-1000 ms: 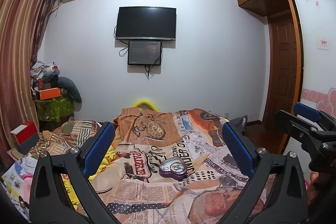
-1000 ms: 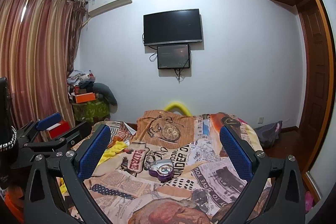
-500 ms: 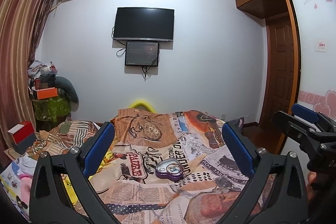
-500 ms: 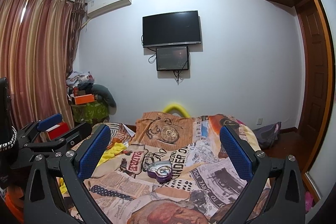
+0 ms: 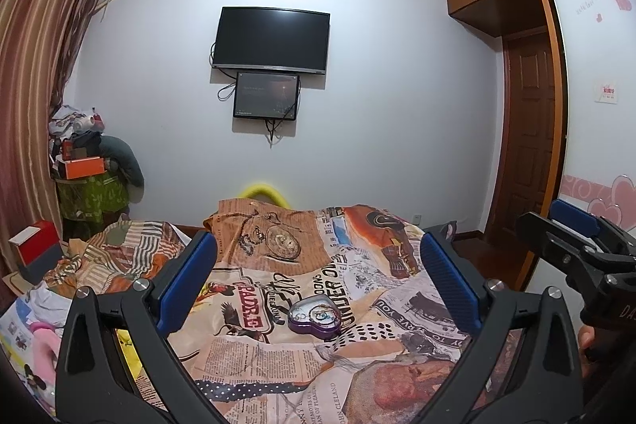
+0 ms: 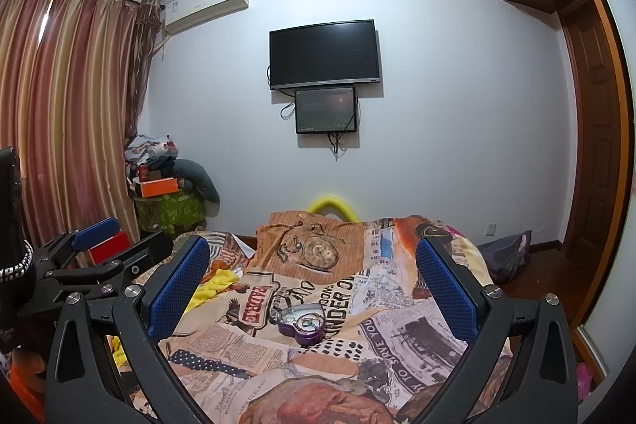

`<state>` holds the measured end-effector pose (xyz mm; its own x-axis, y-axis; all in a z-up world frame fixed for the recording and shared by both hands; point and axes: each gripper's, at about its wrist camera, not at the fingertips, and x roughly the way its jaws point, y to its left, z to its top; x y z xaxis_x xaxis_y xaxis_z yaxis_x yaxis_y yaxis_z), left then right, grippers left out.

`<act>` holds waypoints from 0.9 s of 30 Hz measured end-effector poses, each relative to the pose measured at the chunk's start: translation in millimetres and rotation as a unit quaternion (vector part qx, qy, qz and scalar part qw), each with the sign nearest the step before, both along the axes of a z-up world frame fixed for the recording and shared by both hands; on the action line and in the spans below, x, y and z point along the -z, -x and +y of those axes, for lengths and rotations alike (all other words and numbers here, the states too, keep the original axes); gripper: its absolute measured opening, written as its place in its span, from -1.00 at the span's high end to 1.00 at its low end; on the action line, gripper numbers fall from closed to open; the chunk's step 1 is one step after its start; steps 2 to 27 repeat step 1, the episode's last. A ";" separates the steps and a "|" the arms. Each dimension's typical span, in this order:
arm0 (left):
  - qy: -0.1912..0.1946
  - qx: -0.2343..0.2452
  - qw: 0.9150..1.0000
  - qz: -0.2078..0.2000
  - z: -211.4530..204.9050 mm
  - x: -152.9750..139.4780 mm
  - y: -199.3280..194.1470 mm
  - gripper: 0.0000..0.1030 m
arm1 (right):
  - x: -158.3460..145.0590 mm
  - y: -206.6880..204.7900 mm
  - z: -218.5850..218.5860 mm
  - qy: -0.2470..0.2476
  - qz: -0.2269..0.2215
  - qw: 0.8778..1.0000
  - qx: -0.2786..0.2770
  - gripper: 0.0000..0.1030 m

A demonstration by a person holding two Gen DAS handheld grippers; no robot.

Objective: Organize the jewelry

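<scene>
A purple heart-shaped jewelry box lies open on the bed, with small rings and chains inside; it also shows in the right wrist view. My left gripper is open and empty, held above the bed short of the box. My right gripper is also open and empty, short of the box. The right gripper shows at the right edge of the left wrist view. The left gripper shows at the left edge of the right wrist view.
The bed has a newspaper-print cover with rumpled bedding at its left. A red box and a piled green stand are at the left wall. A wooden door and wardrobe stand at the right.
Both views have tilted and shifted slightly; the box sits a little lower and more central between the fingers. Both grippers stay open.
</scene>
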<state>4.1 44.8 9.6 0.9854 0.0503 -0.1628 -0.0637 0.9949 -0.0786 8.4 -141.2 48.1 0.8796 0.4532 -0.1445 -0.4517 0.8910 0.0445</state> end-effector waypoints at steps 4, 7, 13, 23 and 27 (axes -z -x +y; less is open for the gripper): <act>-0.001 0.000 1.000 0.000 -0.3 0.1 -0.2 -0.99 | 0.3 -0.5 -0.4 0.000 0.001 1.000 0.000 -1.00; -0.001 0.000 1.000 0.000 -0.3 0.1 -0.2 -0.99 | 0.3 -0.5 -0.4 0.000 0.001 1.000 0.000 -1.00; -0.001 0.000 1.000 0.000 -0.3 0.1 -0.2 -0.99 | 0.3 -0.5 -0.4 0.000 0.001 1.000 0.000 -1.00; -0.001 0.000 1.000 0.000 -0.3 0.1 -0.2 -0.99 | 0.3 -0.5 -0.4 0.000 0.001 1.000 0.000 -1.00; -0.001 0.000 1.000 0.000 -0.3 0.1 -0.2 -0.99 | 0.3 -0.5 -0.4 0.000 0.001 1.000 0.000 -1.00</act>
